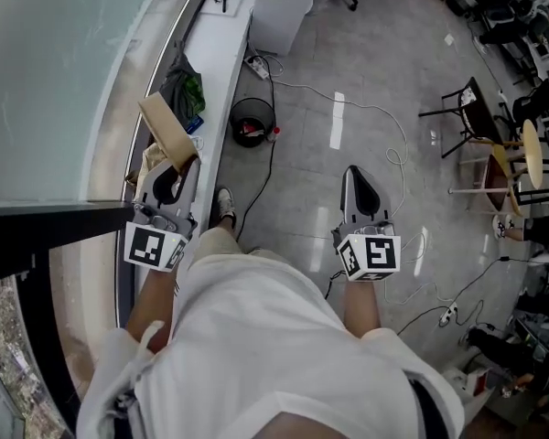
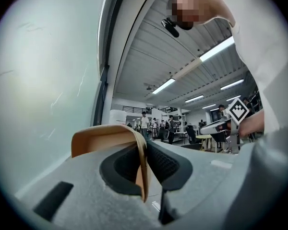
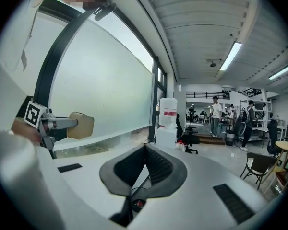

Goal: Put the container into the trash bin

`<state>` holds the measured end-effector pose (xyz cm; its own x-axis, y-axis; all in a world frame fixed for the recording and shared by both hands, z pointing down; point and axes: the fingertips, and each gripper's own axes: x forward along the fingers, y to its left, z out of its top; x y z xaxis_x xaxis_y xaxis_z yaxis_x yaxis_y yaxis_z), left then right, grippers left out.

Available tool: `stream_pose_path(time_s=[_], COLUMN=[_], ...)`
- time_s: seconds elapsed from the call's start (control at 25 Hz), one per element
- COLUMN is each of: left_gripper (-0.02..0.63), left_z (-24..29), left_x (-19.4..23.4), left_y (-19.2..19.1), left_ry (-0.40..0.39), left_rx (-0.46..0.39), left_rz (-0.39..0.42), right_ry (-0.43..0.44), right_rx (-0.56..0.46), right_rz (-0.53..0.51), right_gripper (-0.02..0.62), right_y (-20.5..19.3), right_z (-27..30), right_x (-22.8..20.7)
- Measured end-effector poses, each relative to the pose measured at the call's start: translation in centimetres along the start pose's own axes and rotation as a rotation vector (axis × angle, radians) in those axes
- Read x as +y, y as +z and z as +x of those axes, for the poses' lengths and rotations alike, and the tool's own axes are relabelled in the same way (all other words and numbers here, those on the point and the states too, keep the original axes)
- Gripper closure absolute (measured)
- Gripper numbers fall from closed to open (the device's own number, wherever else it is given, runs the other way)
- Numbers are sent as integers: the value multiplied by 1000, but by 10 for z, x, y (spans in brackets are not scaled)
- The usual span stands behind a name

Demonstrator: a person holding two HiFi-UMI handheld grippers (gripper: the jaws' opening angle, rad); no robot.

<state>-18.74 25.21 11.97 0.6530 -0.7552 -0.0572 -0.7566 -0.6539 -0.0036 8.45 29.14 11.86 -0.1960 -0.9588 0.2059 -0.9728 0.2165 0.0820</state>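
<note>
Head view shows the container (image 1: 167,128) jutting lengthwise beyond the left gripper (image 1: 171,181).

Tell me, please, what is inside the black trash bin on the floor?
The trash bin holds something pale and reddish at one side; the rest is too dark to see.

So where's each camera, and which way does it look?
Head view: on the person's head, looking down at floor, trash bin, shirt, both forearms.
Left gripper view: on the left gripper, looking along its jaws, shut on the container; shirt at right.
Right gripper view: on the right gripper, jaws shut, empty; shirt at left.
Shared: each gripper view shows the other gripper.
</note>
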Motion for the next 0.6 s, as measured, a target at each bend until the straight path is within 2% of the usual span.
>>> stream_pose_path(time_s=[0.16, 0.32, 0.6], left_gripper=[563, 563, 563], left_z=[49, 84, 133], left_x=[43, 85, 97], left_y=[-5, -24, -49], left_ry=[-42, -65, -148], left_rx=[-14, 9, 77], left_rz=[-22, -73, -109], right_ry=[15, 15, -42], right_rx=[20, 38, 66], right_rz=[-39, -49, 0], right_gripper=[594, 594, 594], right_y=[25, 40, 30], right_z=[68, 120, 151], right_x=[1, 10, -6])
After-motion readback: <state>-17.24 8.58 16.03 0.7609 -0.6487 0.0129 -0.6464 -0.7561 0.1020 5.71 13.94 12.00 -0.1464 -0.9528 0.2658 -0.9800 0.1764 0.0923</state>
